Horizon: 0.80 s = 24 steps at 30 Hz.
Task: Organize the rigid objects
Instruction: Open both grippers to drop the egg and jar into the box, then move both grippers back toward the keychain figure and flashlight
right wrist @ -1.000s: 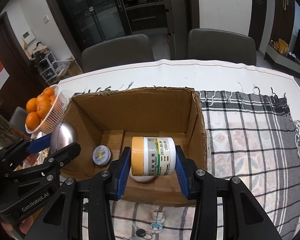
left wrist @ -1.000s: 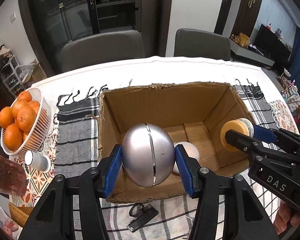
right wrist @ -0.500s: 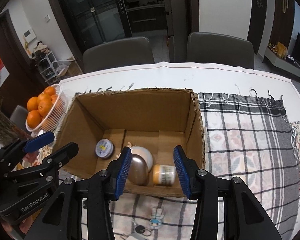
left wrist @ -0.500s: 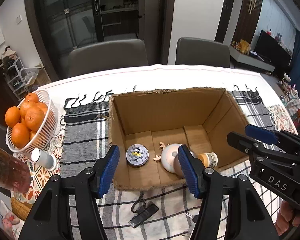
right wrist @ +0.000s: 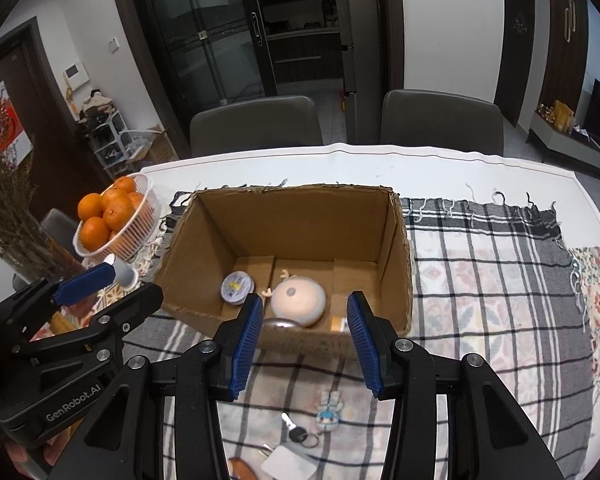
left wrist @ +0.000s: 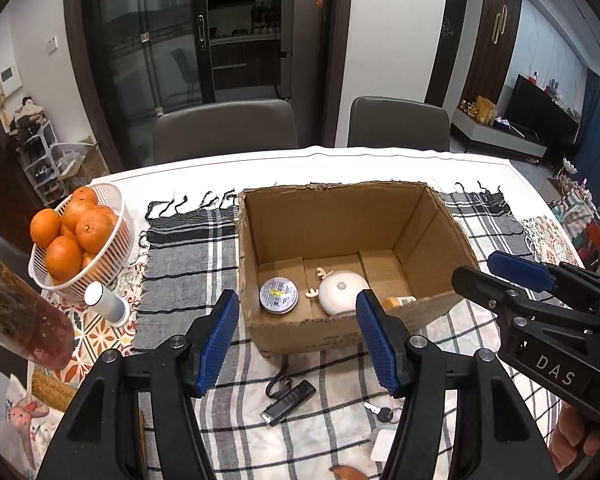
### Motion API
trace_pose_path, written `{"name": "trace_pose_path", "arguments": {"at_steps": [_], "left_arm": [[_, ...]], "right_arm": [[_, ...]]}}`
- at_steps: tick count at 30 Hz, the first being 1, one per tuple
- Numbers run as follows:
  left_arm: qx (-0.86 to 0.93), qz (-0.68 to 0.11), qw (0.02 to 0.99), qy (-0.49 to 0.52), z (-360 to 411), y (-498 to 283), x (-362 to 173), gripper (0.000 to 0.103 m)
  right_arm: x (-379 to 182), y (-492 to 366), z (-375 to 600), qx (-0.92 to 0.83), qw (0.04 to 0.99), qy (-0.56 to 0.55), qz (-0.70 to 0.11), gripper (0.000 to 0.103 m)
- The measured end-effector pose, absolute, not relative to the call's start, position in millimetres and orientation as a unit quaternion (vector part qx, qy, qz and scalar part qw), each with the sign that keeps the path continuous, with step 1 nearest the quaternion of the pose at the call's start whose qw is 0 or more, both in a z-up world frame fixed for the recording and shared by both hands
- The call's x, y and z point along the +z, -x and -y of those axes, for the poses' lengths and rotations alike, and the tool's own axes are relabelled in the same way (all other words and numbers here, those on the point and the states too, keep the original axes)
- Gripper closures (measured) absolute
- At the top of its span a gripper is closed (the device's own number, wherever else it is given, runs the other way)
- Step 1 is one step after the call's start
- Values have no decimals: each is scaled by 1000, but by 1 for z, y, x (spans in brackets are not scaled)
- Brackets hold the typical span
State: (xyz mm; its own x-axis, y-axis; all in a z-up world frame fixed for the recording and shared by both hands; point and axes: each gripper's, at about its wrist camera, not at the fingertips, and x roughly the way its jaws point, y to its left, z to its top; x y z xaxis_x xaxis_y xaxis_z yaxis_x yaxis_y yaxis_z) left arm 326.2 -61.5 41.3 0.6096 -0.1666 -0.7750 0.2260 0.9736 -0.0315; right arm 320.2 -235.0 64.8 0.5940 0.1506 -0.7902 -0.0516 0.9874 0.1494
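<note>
Moved: a second ago the left gripper (left wrist: 294, 342) clamped a silver ball and the right gripper (right wrist: 302, 338) a yellow-capped jar; both things now lie in the box (left wrist: 296, 216), and both grippers have drawn back and up from it.
Left gripper: fingers apart, nothing between the pads, hovering short of the box's near wall.
Right gripper: fingers apart, empty, likewise short of the near wall.
Box: open cardboard, on a plaid cloth (right wrist: 480, 280) over the table.
Box contents: round tin (left wrist: 279, 295) at left; white dome toy (left wrist: 342, 290) with antlers at middle; jar (left wrist: 398, 301) at right, mostly hidden by the near wall; ball (right wrist: 278, 323), only a sliver showing in the right view against the near wall.
Loose on cloth: black clip (left wrist: 288, 398), keys (right wrist: 298, 434), blue charm (right wrist: 327, 414), white tag (right wrist: 287, 464), all in front of the box.
Bystanders: basket (left wrist: 118, 216) of oranges and a small white bottle (left wrist: 106, 304), left of the box.
Step in hand: retreat after a double drop-off.
Progress: four things boxed; several small ones apparently remain out.
Next move calls for: lowering toward the near cloth, jaws narrowed over a thin, flat thing; the clip seems nearest the left gripper, the keys nearest the right.
</note>
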Motion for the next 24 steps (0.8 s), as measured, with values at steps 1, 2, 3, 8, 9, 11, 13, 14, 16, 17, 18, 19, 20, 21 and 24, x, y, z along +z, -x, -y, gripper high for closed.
{"name": "trace_pose_path", "arguments": {"at_steps": [1, 2, 3, 8, 9, 11, 13, 14, 16, 17, 18, 19, 20, 21, 24], "left_arm": [[-110, -428, 897, -35, 60, -323, 42, 43], [-110, -427, 897, -36, 60, -320, 42, 43], [-110, -427, 897, -37, 60, -318, 42, 43], [-112, -433, 894, -39, 57, -307, 38, 43], [-111, -434, 893, -38, 57, -305, 37, 43], [-111, -437, 892, -34, 55, -299, 33, 43], [-110, -441, 890, -31, 54, -296, 30, 43], [-108, -444, 889, -30, 54, -294, 27, 43], [-105, -447, 888, -28, 53, -291, 22, 43], [-105, -450, 887, -28, 54, -289, 20, 43], [-104, -452, 885, -27, 53, -288, 17, 43], [-103, -455, 884, -26, 53, -286, 14, 43], [-102, -457, 883, -24, 53, -285, 11, 43], [-101, -460, 882, -22, 53, -283, 8, 43], [-99, -468, 878, -14, 52, -280, -1, 43]], "right_arm": [[65, -318, 234, 57, 891, -55, -446, 58], [66, -314, 234, 58, 891, -56, -446, 58], [65, -313, 234, 59, 891, -56, -447, 58], [61, -301, 231, 59, 889, -58, -451, 58], [61, -299, 231, 59, 888, -59, -451, 58], [60, -296, 231, 58, 887, -60, -453, 58], [58, -293, 230, 59, 886, -62, -455, 58], [56, -291, 229, 60, 886, -62, -456, 58], [52, -287, 228, 60, 883, -63, -461, 58], [49, -286, 228, 61, 881, -64, -464, 58], [46, -284, 228, 61, 881, -65, -466, 58], [44, -283, 229, 61, 879, -67, -468, 58], [41, -281, 229, 61, 878, -69, -470, 58], [38, -280, 230, 61, 876, -71, -473, 58], [29, -275, 230, 60, 872, -74, -479, 58]]}}
